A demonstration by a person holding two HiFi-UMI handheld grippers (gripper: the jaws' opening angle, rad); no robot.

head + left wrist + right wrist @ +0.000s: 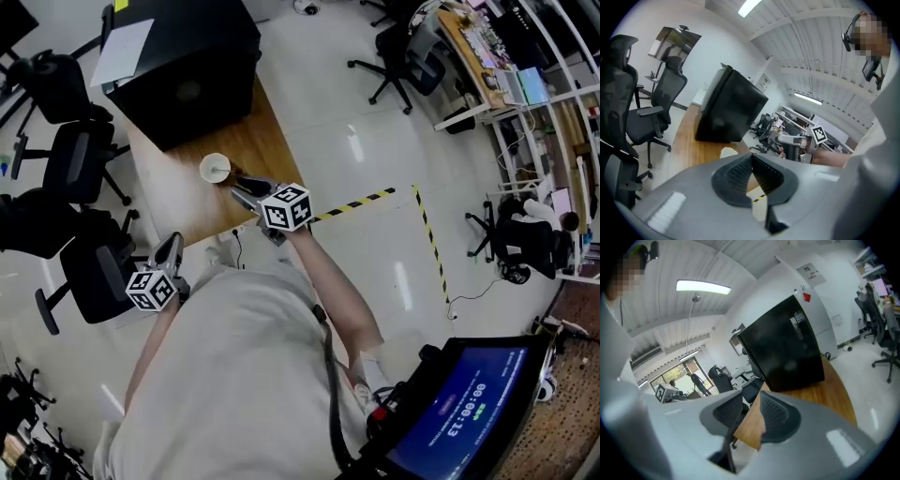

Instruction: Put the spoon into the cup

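A white cup (pixel 215 168) stands near the wooden table's (pixel 267 141) front edge; a thin dark streak inside it may be the spoon, too small to tell. My right gripper (pixel 244 189) hovers just right of the cup. In the right gripper view its jaws (pixel 751 393) stand narrowly apart with nothing between them, only table and a chair beyond. My left gripper (pixel 169 249) hangs off the table, lower left, beside a chair. Its fingertips meet (pixel 752 155) and hold nothing; the cup (pixel 728 152) peeks over them.
A big black box (pixel 187 70) with a sheet of paper (pixel 127 47) on top fills the table's far end. Black office chairs (pixel 80 159) crowd the left side. Yellow-black tape (pixel 366 201) marks the floor on the right, and a screen (pixel 469 412) sits at the bottom right.
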